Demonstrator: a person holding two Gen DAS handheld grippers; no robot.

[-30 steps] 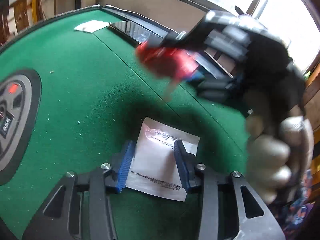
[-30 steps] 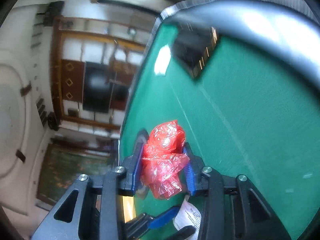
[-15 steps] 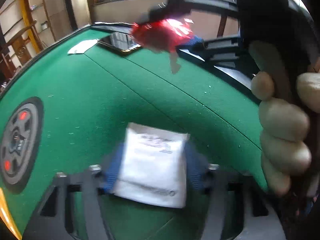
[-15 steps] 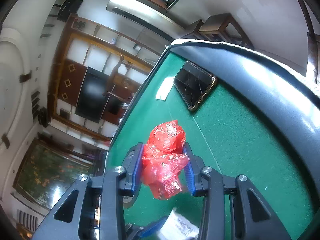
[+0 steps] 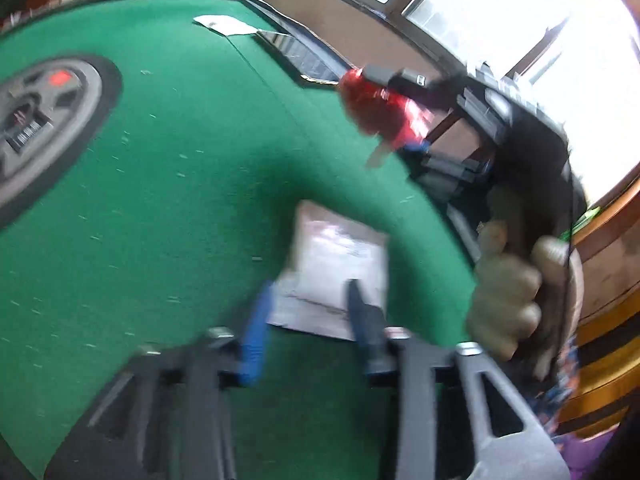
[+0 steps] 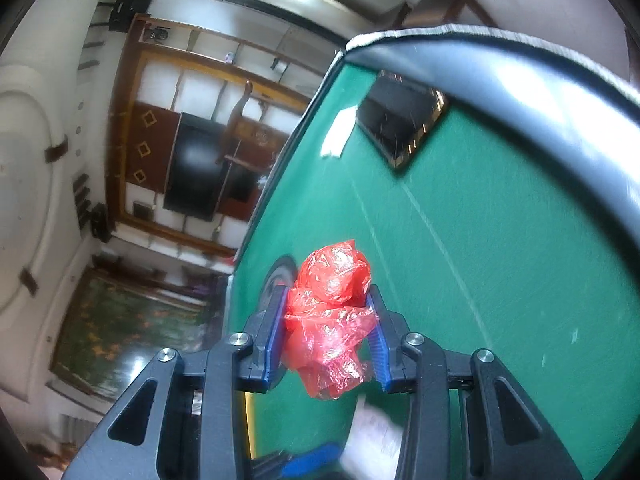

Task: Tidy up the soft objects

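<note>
Right claw (image 6: 328, 320) is clamped on the crumpled red plastic bag (image 6: 330, 316), blue pads pressing in from both sides so the flimsy film can't slip out. It rides in the air, well above the green desk (image 6: 500, 280), and the tilted view says the claw is turned on its side. Seen from the left camera, the same red bag (image 5: 380, 112) hangs ahead and to the right of the left claw, with the person's right hand (image 5: 508, 304) wrapped round the handle nearer by.

Left claw (image 5: 308, 300) now: its jaws sit on either side of the near edge of a white printed packet (image 5: 340, 264). The frame is blurred, so I can't tell whether the pads actually pinch it or just bracket it, nor whether the packet lies flat on the felt or is lifted. In the right view a white blur (image 6: 372, 440) shows just below the red bag.

Far ahead of both claws, a dark phone (image 6: 404, 120) lies by the desk's padded rim, a white slip of paper (image 6: 336, 136) beside it. A grey control dial (image 5: 40, 120) is set into the felt, off to the left claw's left.

My read: the bag is carried high to clear the packet, each claw taking one soft item.
</note>
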